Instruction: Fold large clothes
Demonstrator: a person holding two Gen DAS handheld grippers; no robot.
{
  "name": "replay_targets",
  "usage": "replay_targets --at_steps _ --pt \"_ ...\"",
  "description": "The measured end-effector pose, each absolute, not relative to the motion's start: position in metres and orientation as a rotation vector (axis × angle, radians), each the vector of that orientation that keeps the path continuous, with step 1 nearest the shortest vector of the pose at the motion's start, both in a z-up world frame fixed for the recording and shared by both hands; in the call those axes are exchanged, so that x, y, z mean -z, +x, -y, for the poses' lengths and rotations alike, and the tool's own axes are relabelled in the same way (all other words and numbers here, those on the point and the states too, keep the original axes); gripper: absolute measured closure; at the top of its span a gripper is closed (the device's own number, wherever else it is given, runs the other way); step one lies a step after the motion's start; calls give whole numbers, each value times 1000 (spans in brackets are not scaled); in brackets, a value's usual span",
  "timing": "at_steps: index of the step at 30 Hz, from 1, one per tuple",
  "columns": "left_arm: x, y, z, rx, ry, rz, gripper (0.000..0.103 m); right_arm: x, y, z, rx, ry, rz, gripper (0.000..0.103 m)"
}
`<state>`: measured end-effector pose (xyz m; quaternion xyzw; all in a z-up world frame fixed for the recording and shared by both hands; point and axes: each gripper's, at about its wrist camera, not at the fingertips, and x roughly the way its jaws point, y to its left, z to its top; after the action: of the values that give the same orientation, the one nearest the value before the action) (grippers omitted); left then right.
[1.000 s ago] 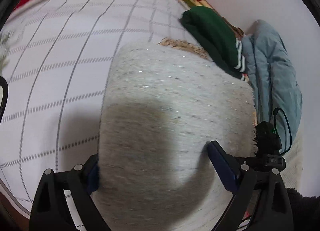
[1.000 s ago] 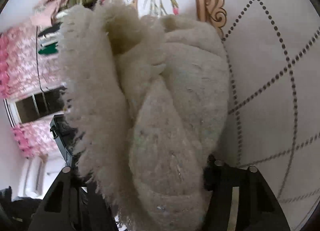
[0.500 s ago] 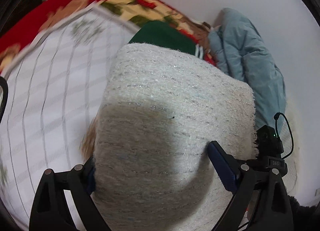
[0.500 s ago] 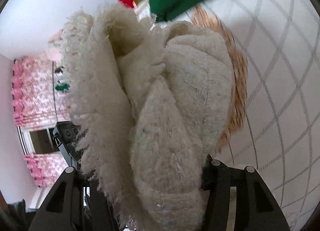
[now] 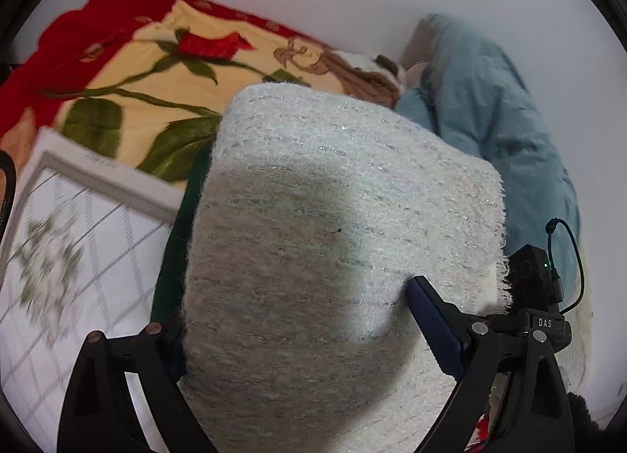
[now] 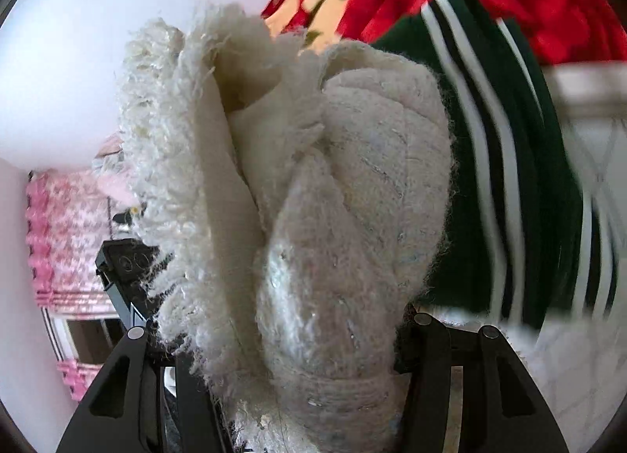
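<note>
Item: folded cream fuzzy knit garment (image 5: 333, 249), clamped between left hand-held gripper (image 5: 298, 319) and right hand-held gripper (image 6: 274, 339). Since a second ago: carried off white grid-pattern bedsheet (image 5: 58, 296) toward far green striped garment (image 6: 509, 178). Judged: folding finished, stacking pending.

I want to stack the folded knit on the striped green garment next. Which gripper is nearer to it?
Right, probably. The right gripper, shut on the cream knit, has the green garment immediately beside it. From the left gripper, only a sliver shows behind the knit.
</note>
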<state>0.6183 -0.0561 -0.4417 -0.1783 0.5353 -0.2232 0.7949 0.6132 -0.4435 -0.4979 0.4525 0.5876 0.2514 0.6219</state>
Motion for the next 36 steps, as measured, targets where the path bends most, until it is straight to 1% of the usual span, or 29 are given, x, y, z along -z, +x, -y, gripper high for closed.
replay_targets --at_steps 2,4,7,9,12,14,16,21,22,24,26,28,31,32,36 --pt "464 643 65 470 -387 -1196 9 514 650 457 -542 1040 -1371 46" --pt "491 659 74 454 -360 -1251 9 540 670 462 -485 1033 -1408 46" --pt "509 664 85 463 -281 -1262 9 564 686 468 -445 1011 -1461 46" --pt "513 660 83 486 -267 -1249 9 568 694 467 -441 979 -1473 44" --pt "510 657 77 483 -263 -1249 8 553 698 454 -395 904 -1487 31" --pt "500 646 75 438 -211 -1227 8 520 681 410 -322 777 -1470 19" --pt "487 638 74 374 -149 -1201 8 494 672 398 -210 600 -1435 13" --pt "448 578 69 202 89 -1094 6 429 622 354 31 205 -1308 10" --pt "440 566 66 186 103 -1080 6 417 611 344 63 148 -1290 0" --pt "422 540 62 169 116 -1050 5 394 581 329 112 82 -1252 0" --pt "402 516 57 160 121 -1024 5 372 543 318 150 73 -1240 0" --pt "384 501 56 153 126 -1006 5 356 513 329 191 62 -1212 0" --pt "346 469 55 144 139 -964 5 299 458 320 290 24 -1153 0" --pt "330 457 53 143 140 -953 5 291 440 318 305 20 -1140 0" --pt "276 410 52 169 149 -908 5 220 369 296 352 16 -1081 0"
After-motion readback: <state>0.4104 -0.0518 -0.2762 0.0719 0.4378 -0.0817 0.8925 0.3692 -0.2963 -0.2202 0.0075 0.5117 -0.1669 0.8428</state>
